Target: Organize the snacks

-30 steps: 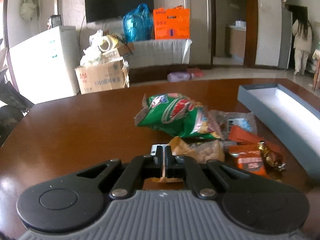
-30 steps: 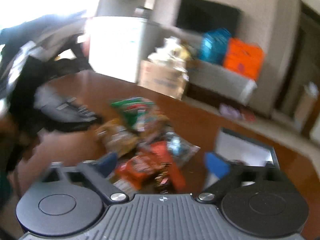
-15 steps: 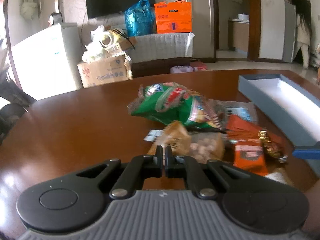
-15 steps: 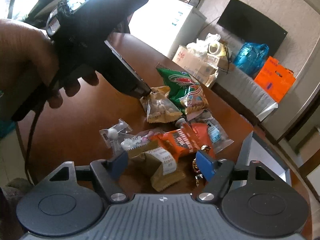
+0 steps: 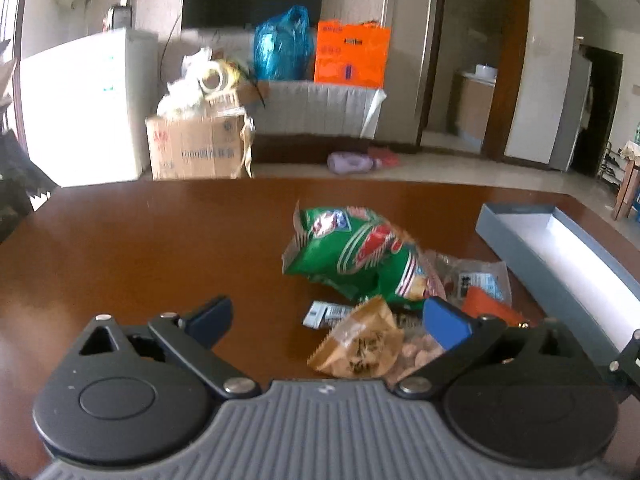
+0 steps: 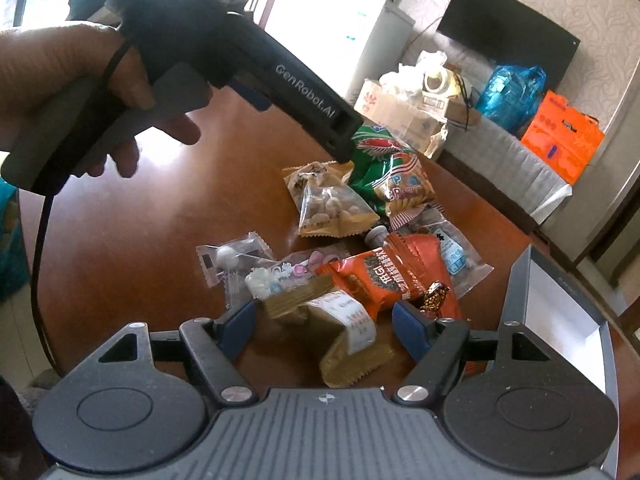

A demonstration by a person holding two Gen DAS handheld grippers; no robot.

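A pile of snacks lies on the brown table [image 5: 160, 248]: a green chip bag [image 5: 352, 256] [image 6: 384, 160], a tan nut packet [image 5: 360, 344] [image 6: 332, 208], an orange packet [image 6: 384, 276] and clear candy packets [image 6: 232, 256]. My left gripper [image 5: 328, 320] hangs over the pile's near edge. Its jaws are opening wide, and the nut packet lies loose on the table between the fingers, untouched. In the right wrist view a hand [image 6: 60, 92] holds that gripper's black body [image 6: 304, 96]. My right gripper [image 6: 326, 328] stands partly spread around a brown packet with a white label [image 6: 344, 332], with gaps at both pads.
A long grey box [image 5: 516, 248] [image 6: 516, 300] with a white inside lies open to the right of the pile. A gold-wrapped candy [image 6: 434, 292] sits by the right finger. Beyond the table's far edge stand a cardboard box [image 5: 196, 152] and a white fridge [image 5: 80, 112].
The left jaws, shut at the nut packet a second ago, now stand wide apart. The right gripper came down over the pile and its fingers narrowed around the brown packet.
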